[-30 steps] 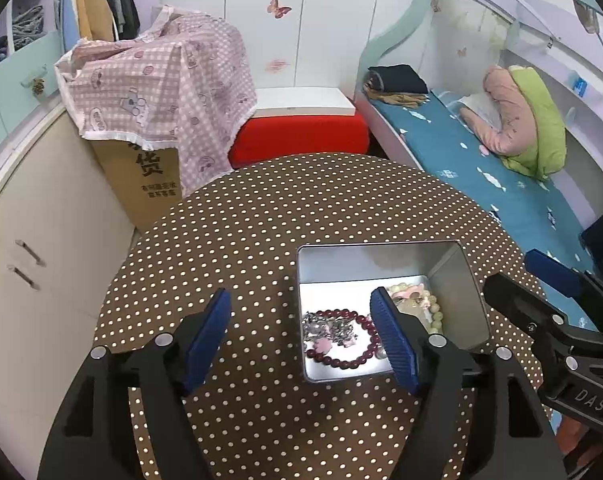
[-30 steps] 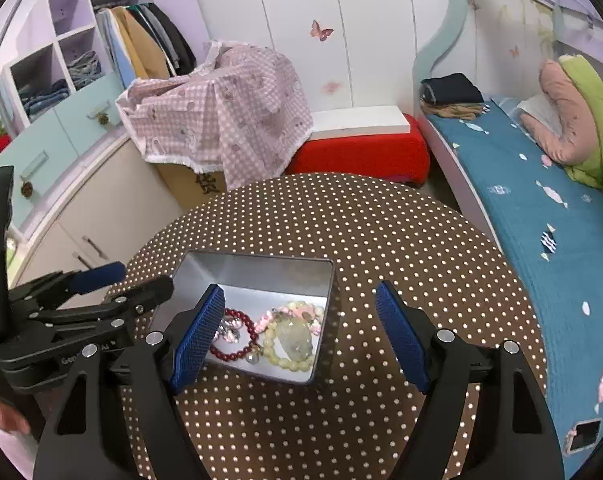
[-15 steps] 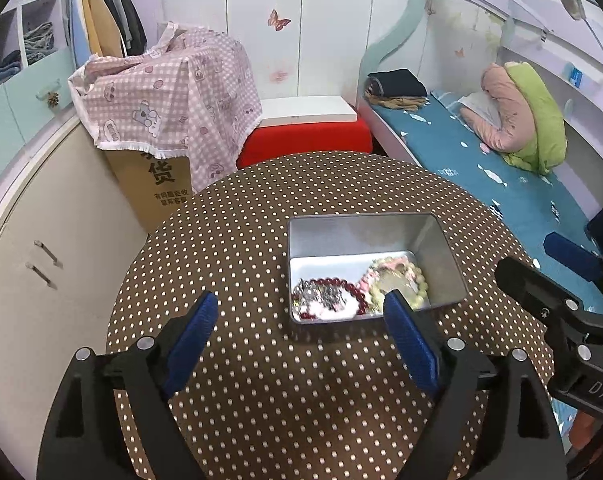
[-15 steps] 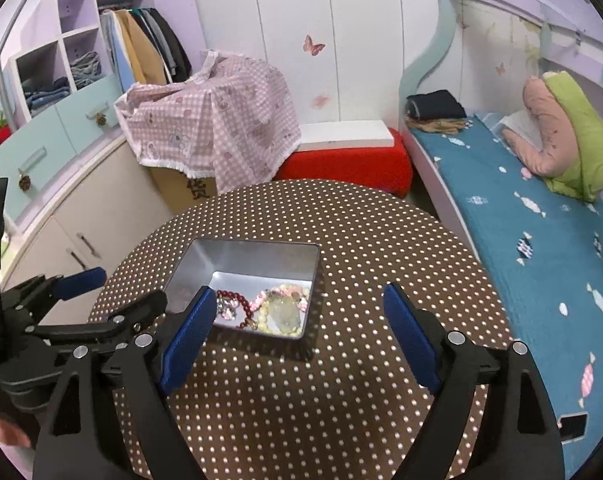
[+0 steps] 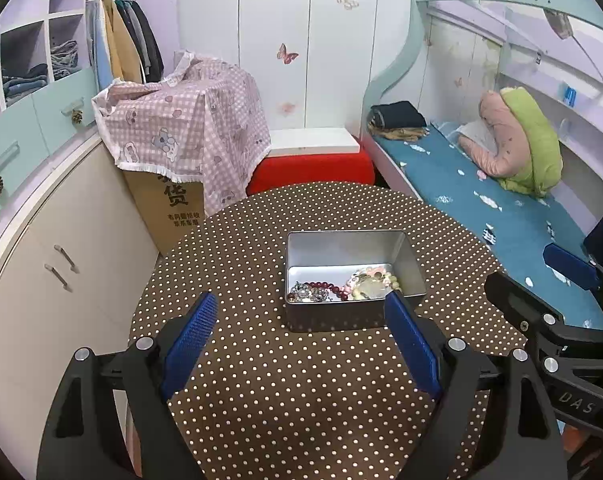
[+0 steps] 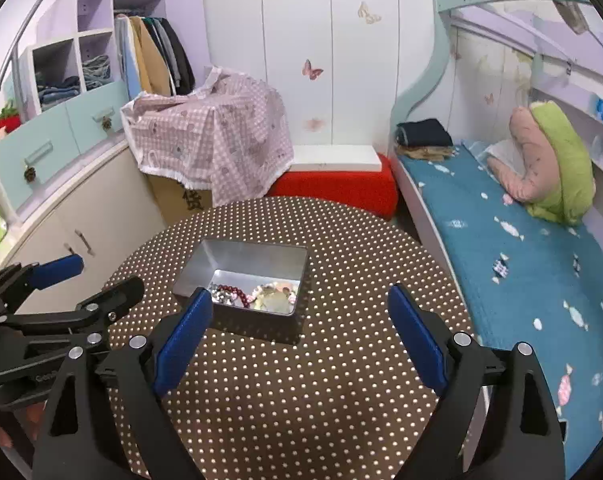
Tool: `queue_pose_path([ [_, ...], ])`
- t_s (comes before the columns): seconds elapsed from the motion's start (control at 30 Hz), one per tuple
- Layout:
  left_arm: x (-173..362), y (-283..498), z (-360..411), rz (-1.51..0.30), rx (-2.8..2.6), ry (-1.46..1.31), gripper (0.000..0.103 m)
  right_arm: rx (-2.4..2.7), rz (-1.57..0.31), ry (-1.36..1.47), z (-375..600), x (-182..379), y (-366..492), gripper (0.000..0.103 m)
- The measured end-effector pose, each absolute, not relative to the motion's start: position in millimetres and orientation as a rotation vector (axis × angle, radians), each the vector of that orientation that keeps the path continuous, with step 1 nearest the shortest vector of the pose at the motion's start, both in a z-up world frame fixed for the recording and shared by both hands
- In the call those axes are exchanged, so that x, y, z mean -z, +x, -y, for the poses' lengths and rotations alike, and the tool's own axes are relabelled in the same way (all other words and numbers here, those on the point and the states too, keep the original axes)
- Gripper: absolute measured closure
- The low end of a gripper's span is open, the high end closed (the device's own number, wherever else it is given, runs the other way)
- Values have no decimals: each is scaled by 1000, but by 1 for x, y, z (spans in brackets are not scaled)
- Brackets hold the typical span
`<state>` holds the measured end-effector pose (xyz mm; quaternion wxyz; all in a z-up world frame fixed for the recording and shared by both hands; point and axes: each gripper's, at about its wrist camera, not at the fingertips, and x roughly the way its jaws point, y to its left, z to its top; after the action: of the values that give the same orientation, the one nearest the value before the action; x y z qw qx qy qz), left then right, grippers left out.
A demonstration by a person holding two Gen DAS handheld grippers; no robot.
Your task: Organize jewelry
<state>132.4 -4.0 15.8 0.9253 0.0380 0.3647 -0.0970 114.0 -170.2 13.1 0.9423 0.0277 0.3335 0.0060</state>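
Observation:
An open silver tin (image 5: 343, 242) stands in the middle of a round brown polka-dot table (image 5: 261, 380). In it lie a dark red bead bracelet (image 5: 328, 287), silvery pieces (image 5: 301, 294) and a pale bead bracelet (image 5: 371, 282). The tin also shows in the right wrist view (image 6: 245, 258). My left gripper (image 5: 301, 344) is open and empty, held back from the tin's near side. My right gripper (image 6: 299, 340) is open and empty, to the right of the tin and back from it. The right gripper shows at the right edge of the left wrist view (image 5: 541, 300).
A cardboard box under a pink checked cloth (image 5: 181, 136) and a red stool (image 5: 313, 168) stand behind the table. A bed with a blue cover (image 5: 501, 216) runs along the right. Cream cabinets (image 5: 61, 264) line the left.
Both grippers have pulled back and up from the tin, so it looks smaller and farther away. Both stay open and empty.

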Motion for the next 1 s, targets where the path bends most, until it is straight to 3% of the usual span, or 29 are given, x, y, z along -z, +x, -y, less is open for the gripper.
queue_pose_path([
  [1.0, -31, 92, 8, -709, 185, 89, 20, -10, -636, 52, 169, -31, 75, 16],
])
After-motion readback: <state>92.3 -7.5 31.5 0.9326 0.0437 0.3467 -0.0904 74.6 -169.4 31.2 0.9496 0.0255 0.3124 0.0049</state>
